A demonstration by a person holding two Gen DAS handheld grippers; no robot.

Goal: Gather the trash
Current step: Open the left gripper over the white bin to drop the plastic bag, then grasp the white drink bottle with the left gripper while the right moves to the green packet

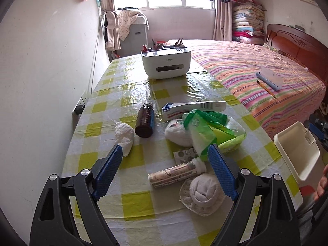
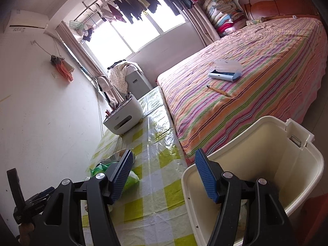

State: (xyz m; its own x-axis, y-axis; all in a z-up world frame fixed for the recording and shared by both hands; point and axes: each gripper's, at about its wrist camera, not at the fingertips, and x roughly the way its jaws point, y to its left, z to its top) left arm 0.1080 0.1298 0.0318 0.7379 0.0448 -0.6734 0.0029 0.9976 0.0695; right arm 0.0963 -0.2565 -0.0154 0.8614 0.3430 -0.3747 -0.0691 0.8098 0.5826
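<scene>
- Since both the left gripper [image 1: 165,160] and right gripper [image 2: 163,173] gape empty, the roll [image 1: 176,172] near the table's [image 1: 135,205] front edge suits.
- Light, stiff, likely rolls; pinch mid-length.
- Bin [image 2: 266,143] waits at the right edge.

honestly nothing here I can actually read: the white plastic tissue box [image 1: 166,64] has a tiny logo, the white carton [image 1: 192,108] a barcode, both too blurry
</scene>
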